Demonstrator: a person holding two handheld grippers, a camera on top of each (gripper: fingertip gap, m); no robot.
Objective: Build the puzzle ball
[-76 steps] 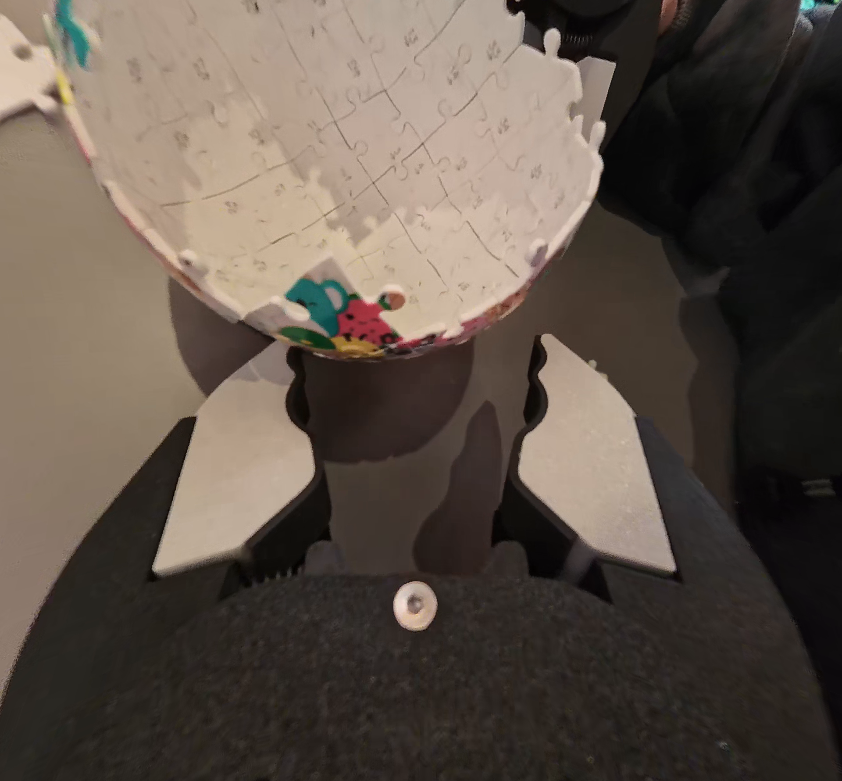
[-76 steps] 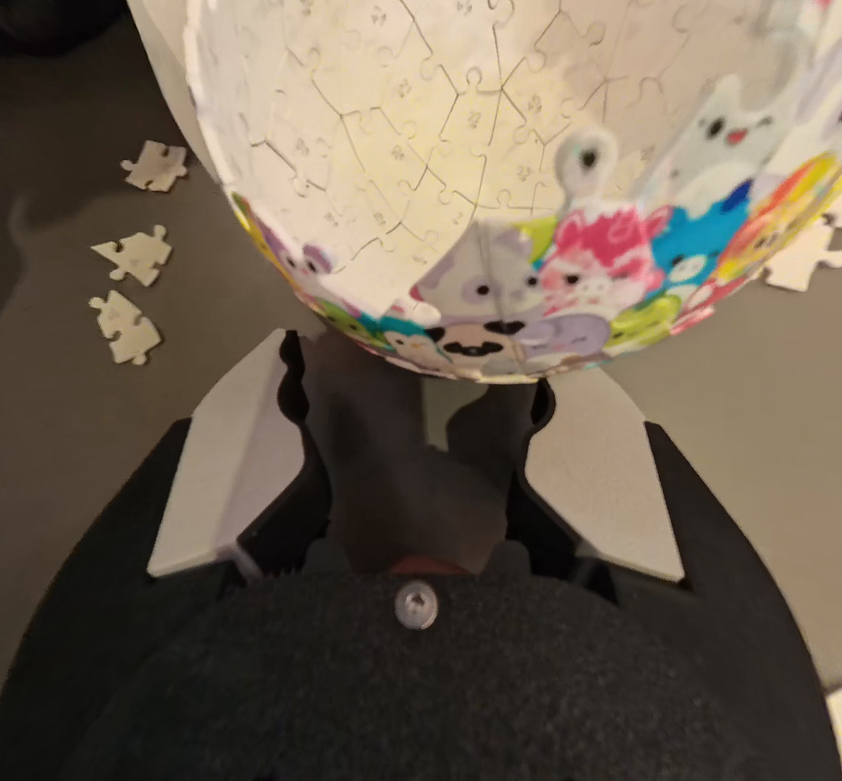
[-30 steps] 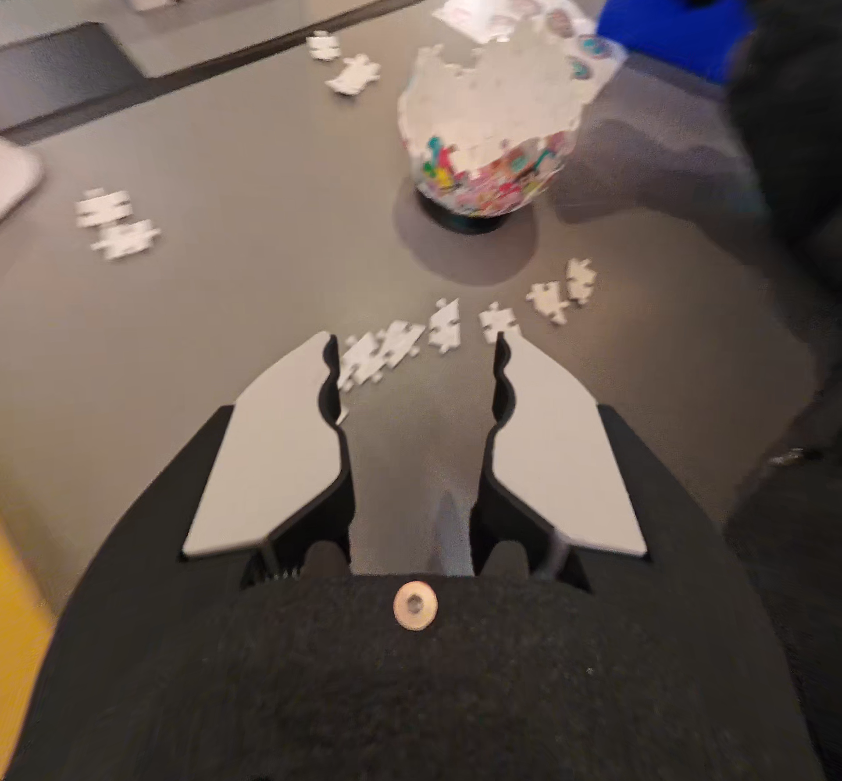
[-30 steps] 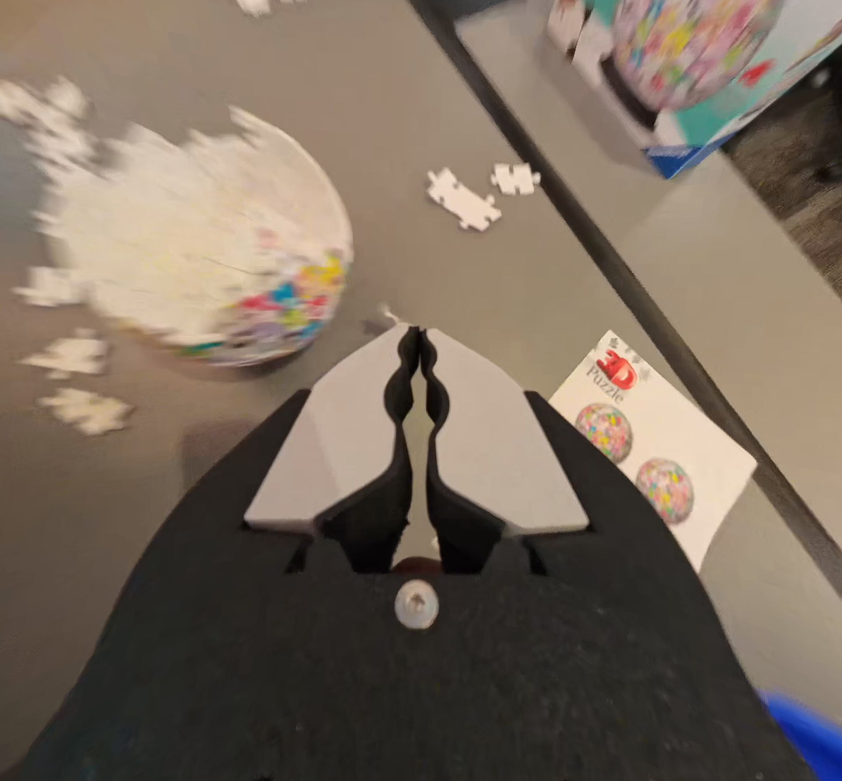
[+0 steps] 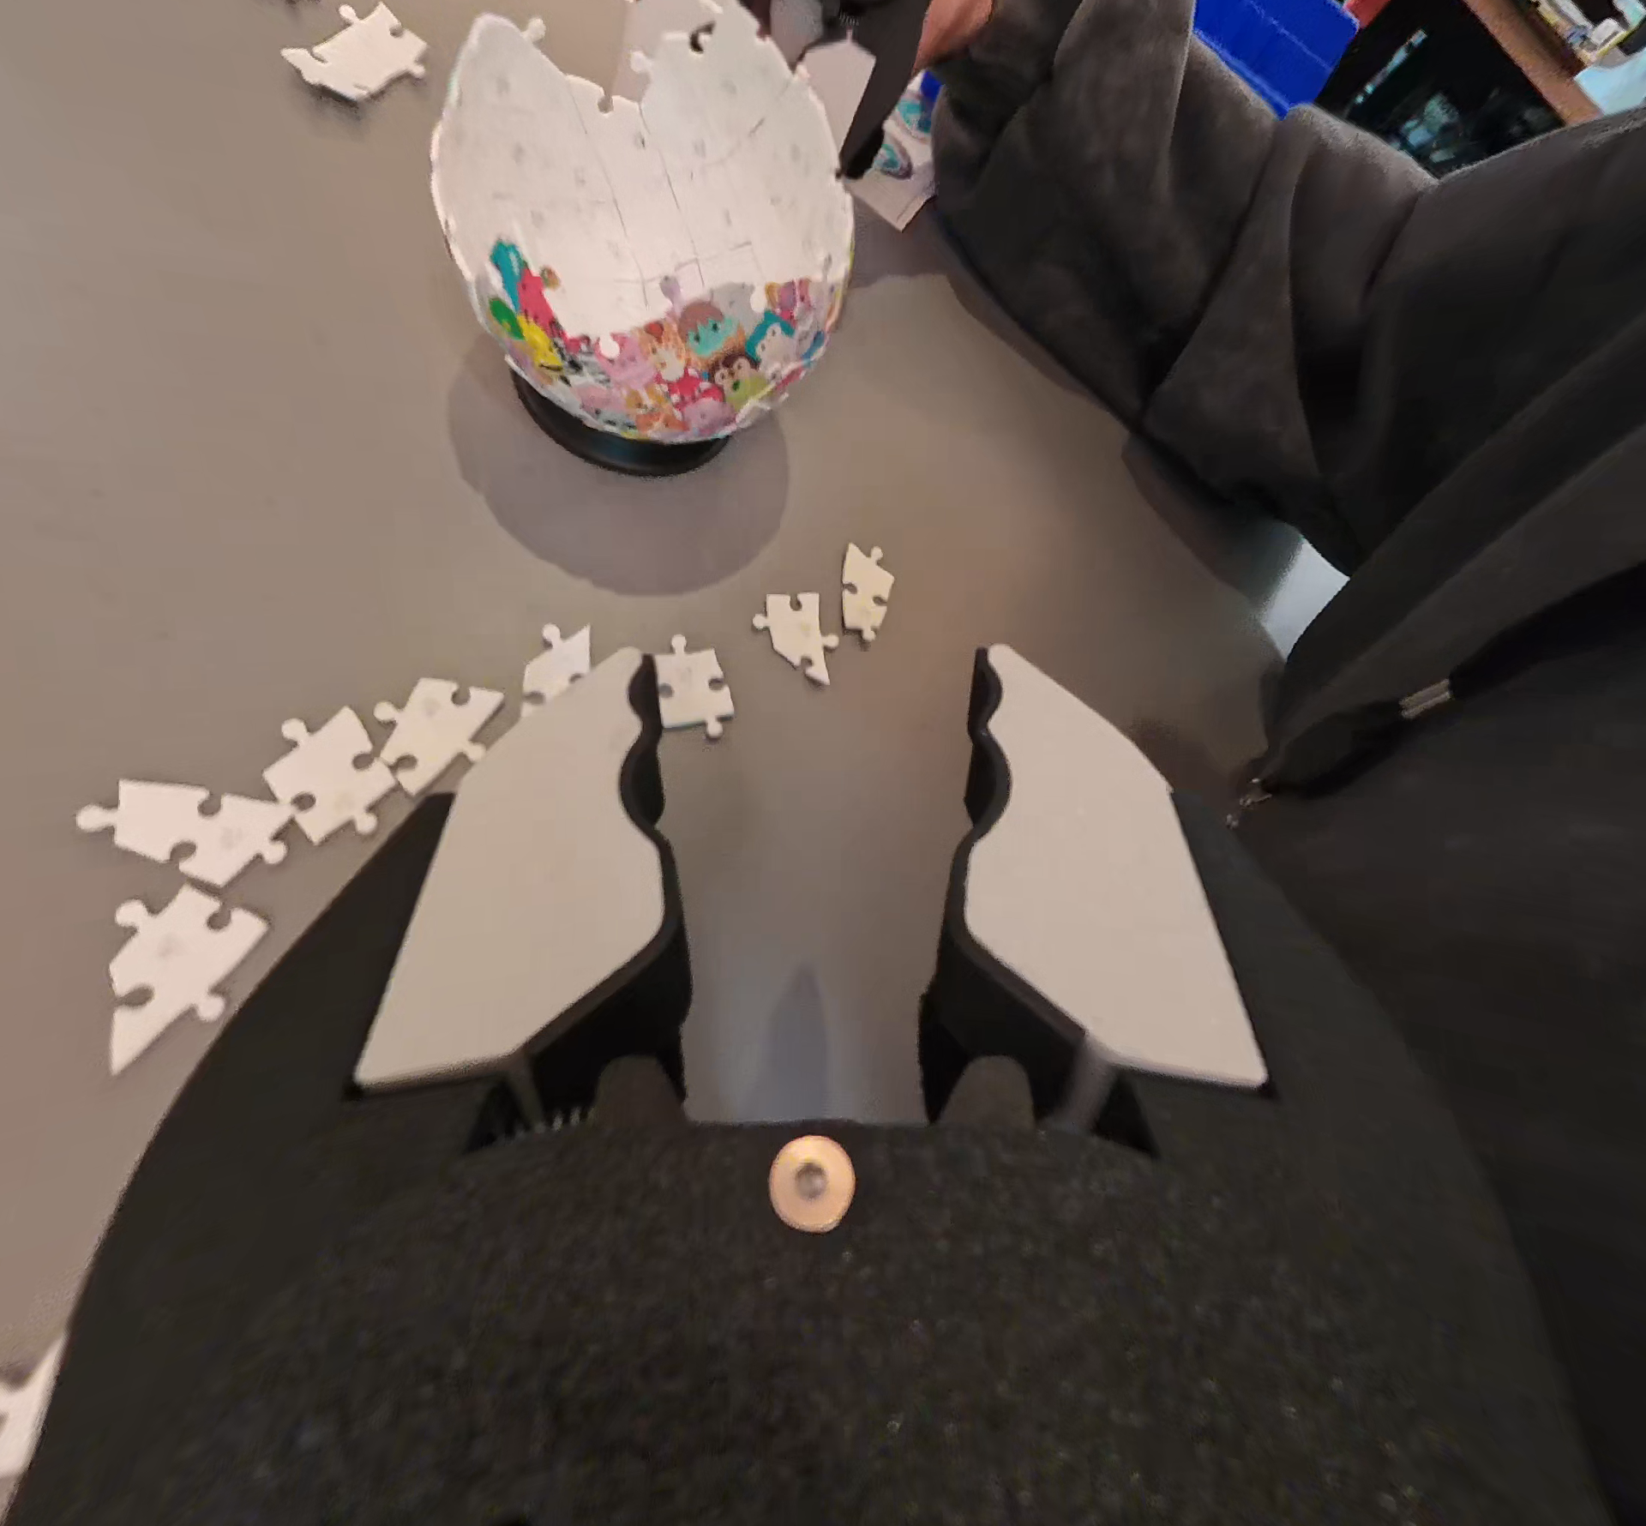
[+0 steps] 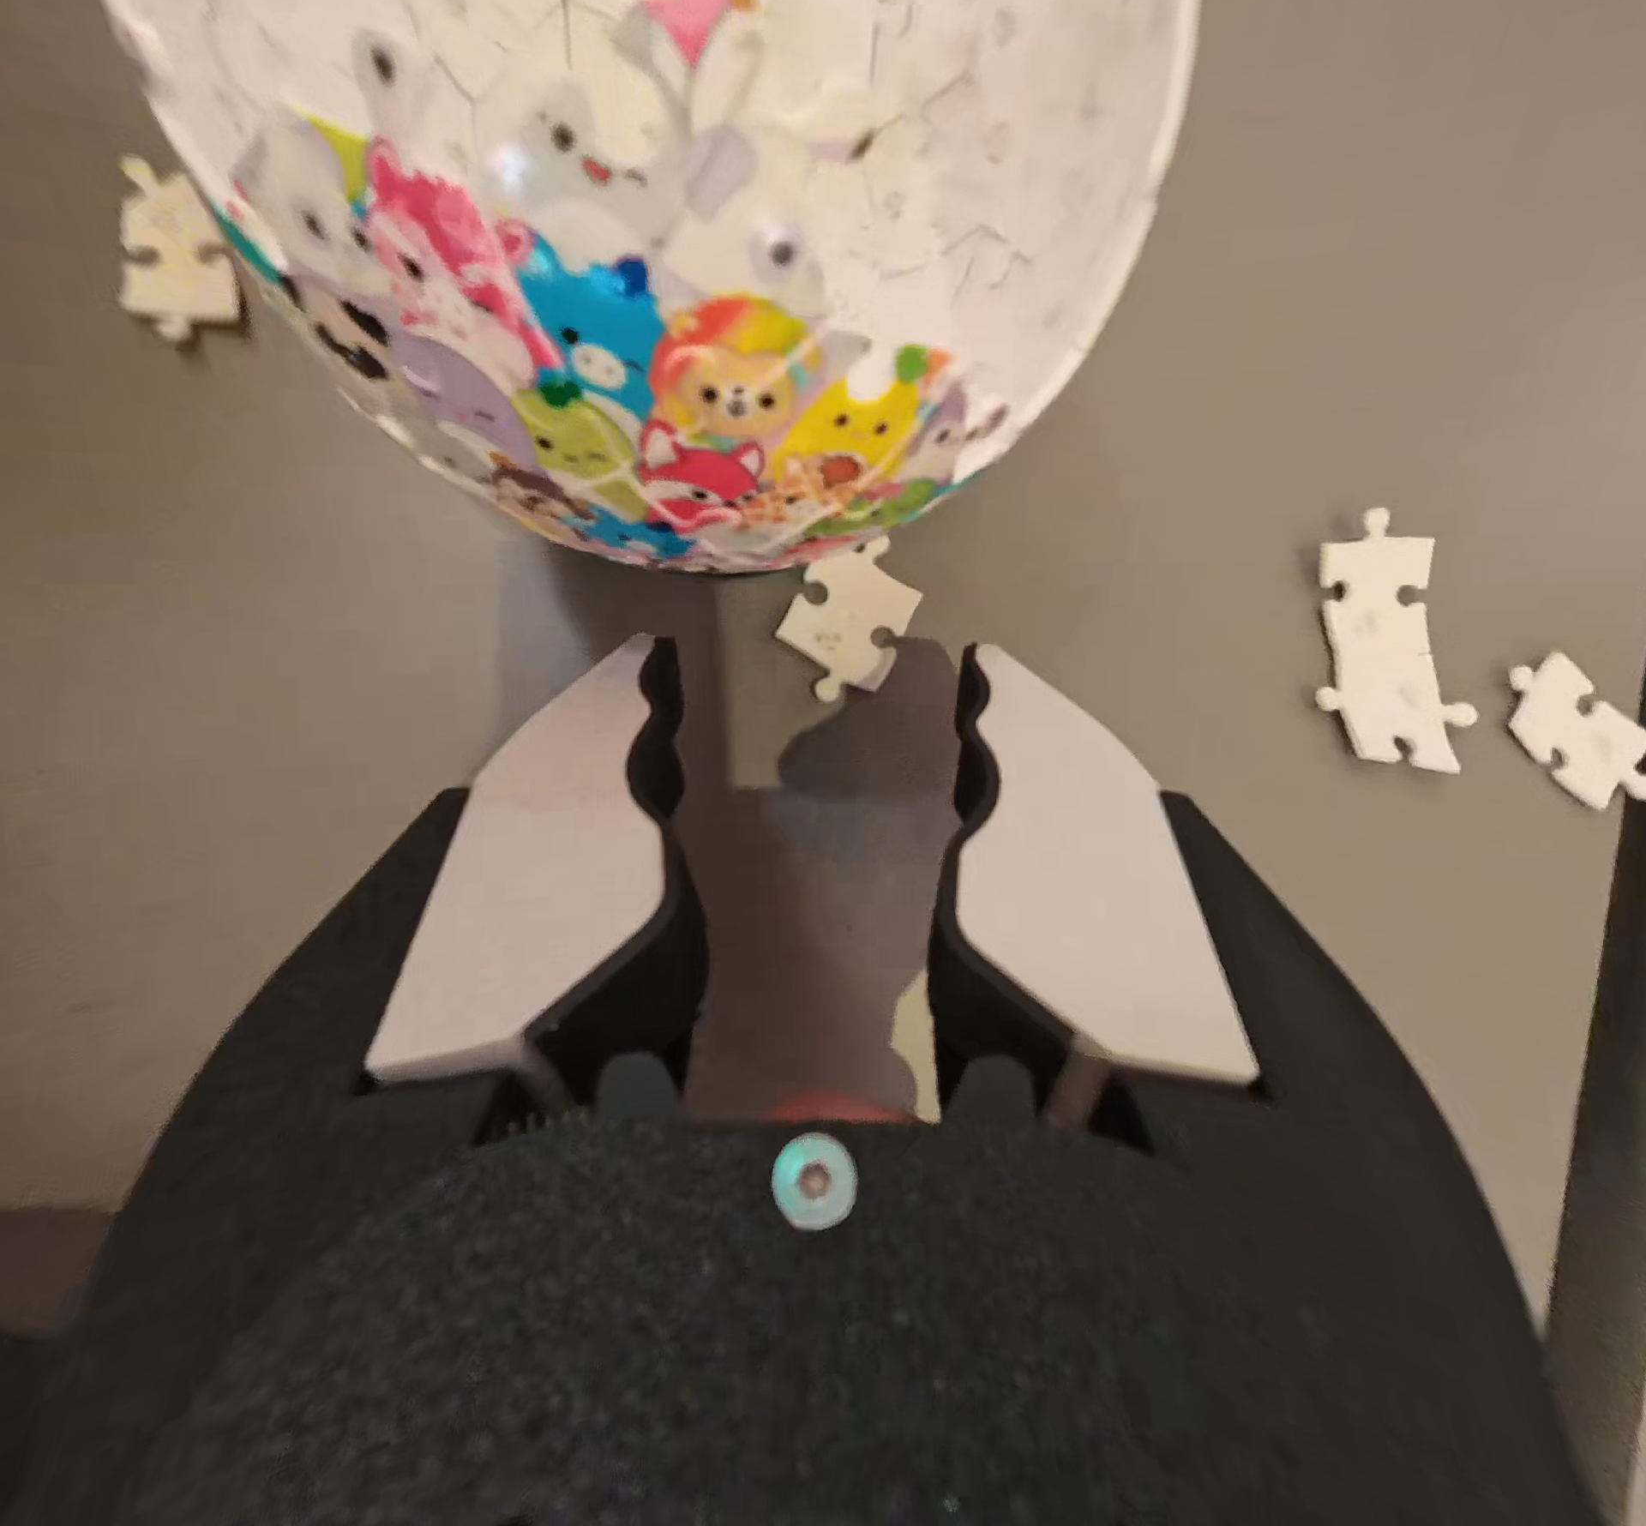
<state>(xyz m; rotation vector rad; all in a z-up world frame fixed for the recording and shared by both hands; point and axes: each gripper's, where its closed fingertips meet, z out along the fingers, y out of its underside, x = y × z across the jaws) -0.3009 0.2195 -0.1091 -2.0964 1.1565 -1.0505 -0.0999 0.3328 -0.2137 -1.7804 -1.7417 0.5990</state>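
The half-built puzzle ball sat on its black stand at upper centre of the counter. Both left tongs and right tongs were held wide, empty. The loose piece just beside the left tips would best be pinched by its edge.

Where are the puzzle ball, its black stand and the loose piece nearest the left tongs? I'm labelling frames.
puzzle ball (image 5: 641, 183): left wrist view, white inner wall.
black stand (image 5: 623, 450): left wrist view, front rim.
loose piece (image 5: 693, 689): left wrist view, centre.
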